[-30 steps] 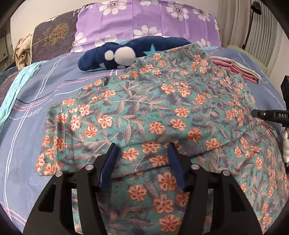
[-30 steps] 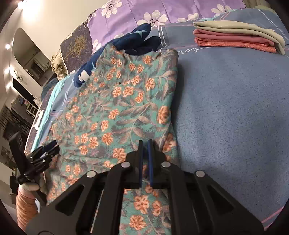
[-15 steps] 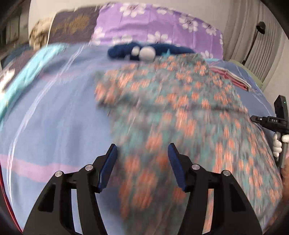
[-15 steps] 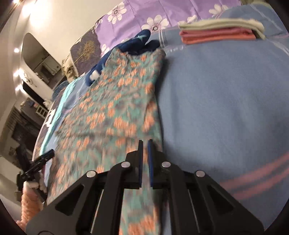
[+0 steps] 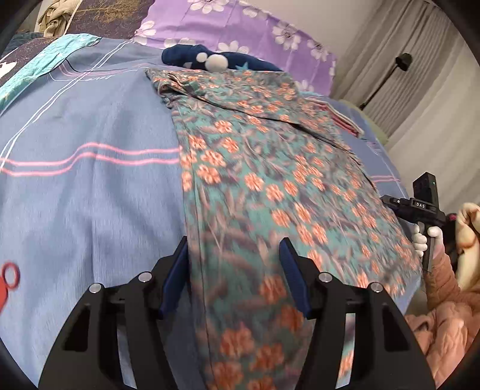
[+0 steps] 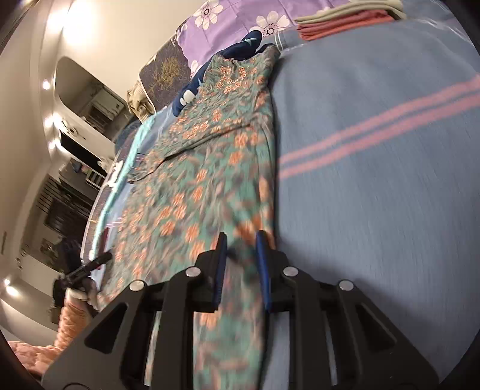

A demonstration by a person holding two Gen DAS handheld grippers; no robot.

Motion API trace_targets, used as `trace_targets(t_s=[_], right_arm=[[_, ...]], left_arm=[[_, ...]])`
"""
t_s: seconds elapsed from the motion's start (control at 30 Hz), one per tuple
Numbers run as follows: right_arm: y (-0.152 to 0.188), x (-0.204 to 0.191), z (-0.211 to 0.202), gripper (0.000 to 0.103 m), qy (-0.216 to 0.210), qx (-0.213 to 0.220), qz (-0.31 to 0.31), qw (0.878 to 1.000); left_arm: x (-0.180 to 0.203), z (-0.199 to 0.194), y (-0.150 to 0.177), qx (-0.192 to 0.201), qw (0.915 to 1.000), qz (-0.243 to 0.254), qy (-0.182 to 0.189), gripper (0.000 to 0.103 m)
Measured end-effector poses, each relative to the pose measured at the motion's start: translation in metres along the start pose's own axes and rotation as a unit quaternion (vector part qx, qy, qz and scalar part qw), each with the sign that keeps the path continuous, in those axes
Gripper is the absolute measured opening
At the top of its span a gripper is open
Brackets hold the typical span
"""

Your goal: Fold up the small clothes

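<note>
Lying lengthwise down the middle of the bed [image 5: 90,192], the floral garment [image 5: 270,186] is thin teal fabric printed with orange blossoms and grey-brown leaves; its far part is doubled over in a flap, its near part runs flat toward the foot edge. The bed cover is blue-grey woven cloth with paired pink stripes and thin white lines.

Left gripper [image 5: 234,279]: blue-padded fingers spread wide, the garment's near left edge lying between them, nothing pinched. Right gripper [image 6: 241,264]: fingers parted by a narrow gap, straddling the garment's right edge; cloth shows between the pads, contact cannot be judged through the blur.

Readable text: "DAS" in white on the black body of the right gripper as seen from the left wrist view; the script printed on the bed cover near the head edge is not legible.

At the head edge: a navy plush item [image 5: 210,58] with white pompoms and a pale star, touching the garment's far end; behind it a purple pillow [image 5: 240,27] with white daisies. Toward the far right corner, a folded stack [image 6: 345,21] in beige and salmon pink, flat layers with squared edges.
</note>
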State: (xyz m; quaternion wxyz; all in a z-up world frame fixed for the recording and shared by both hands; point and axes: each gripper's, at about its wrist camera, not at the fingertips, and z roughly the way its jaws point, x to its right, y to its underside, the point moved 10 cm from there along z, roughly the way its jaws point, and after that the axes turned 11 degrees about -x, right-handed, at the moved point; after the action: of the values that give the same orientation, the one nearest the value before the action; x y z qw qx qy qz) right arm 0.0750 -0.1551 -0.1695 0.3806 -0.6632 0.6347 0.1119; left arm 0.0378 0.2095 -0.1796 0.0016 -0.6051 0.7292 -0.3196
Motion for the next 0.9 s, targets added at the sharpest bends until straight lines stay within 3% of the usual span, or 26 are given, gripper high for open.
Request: trace_targets(t_s=[0.17, 0.43, 0.57, 0.9], right_arm=[[0.036, -0.002, -0.020, 0.022, -0.005, 0.007, 0.014, 1.000], [0.096, -0.003, -0.049, 0.026, 0.000, -0.026, 0.030, 0.999], [0.109, -0.007, -0.055, 0.038, -0.005, -0.045, 0.029, 0.999], [0.105, -0.004, -0.049, 0.038, -0.016, -0.087, 0.060, 0.994]], left_arm=[[0.011, -0.010, 0.023, 0.010, 0.9995, 0.007, 0.028, 0.060], [0.016, -0.021, 0.041, 0.009, 0.9987, 0.016, 0.049, 0.060], [0.018, -0.023, 0.043, -0.001, 0.9985, 0.015, 0.053, 0.060], [0.021, -0.031, 0.060, -0.018, 0.9962, 0.008, 0.084, 0.060]])
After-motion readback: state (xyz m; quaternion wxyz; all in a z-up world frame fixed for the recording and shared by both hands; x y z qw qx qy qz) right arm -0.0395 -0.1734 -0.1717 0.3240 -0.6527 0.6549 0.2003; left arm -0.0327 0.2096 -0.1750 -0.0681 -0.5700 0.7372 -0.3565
